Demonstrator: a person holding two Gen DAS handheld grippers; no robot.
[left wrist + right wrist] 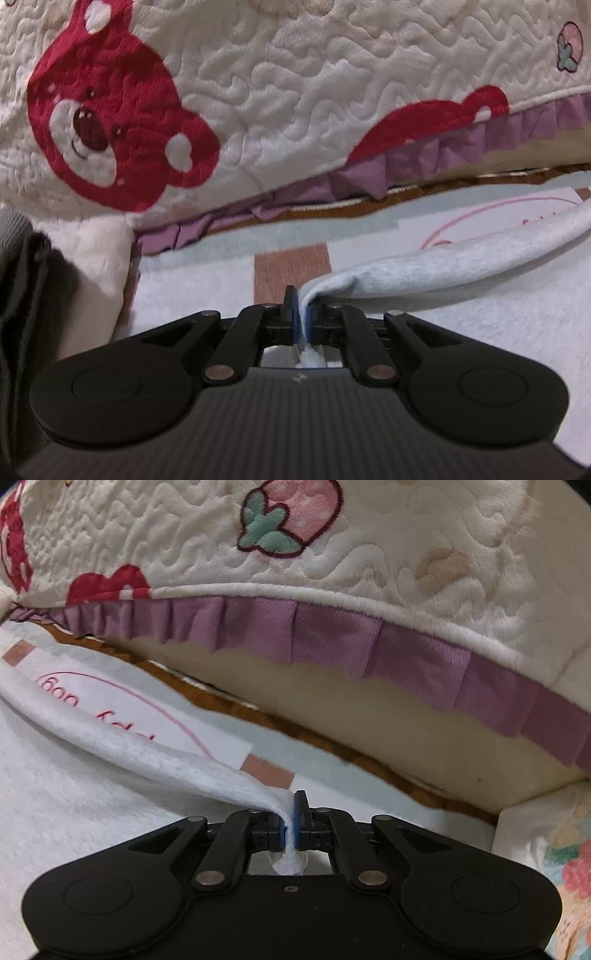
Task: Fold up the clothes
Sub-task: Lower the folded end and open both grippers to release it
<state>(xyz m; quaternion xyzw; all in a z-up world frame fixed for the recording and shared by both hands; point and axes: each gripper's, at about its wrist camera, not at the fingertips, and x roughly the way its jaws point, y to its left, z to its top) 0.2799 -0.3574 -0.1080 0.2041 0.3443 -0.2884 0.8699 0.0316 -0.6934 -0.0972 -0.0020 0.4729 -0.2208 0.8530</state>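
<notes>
Closest to us, the left gripper point(301, 314) and right gripper point(290, 821) are each clamped tight on a pinch of the white garment point(424, 273), holding 1 lifted edge between the 2 of them. Beyond that edge, the garment's printed face point(122, 716) lies flat on the seat. Behind the garment hangs the quilted cover point(295, 92) with its purple frill point(332, 635). We judge a fold is under way; next we must carry both corners evenly across.

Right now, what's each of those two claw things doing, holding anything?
Left gripper: closed, pinching an edge of the white garment.
Right gripper: closed, pinching another edge of the same garment.
</notes>
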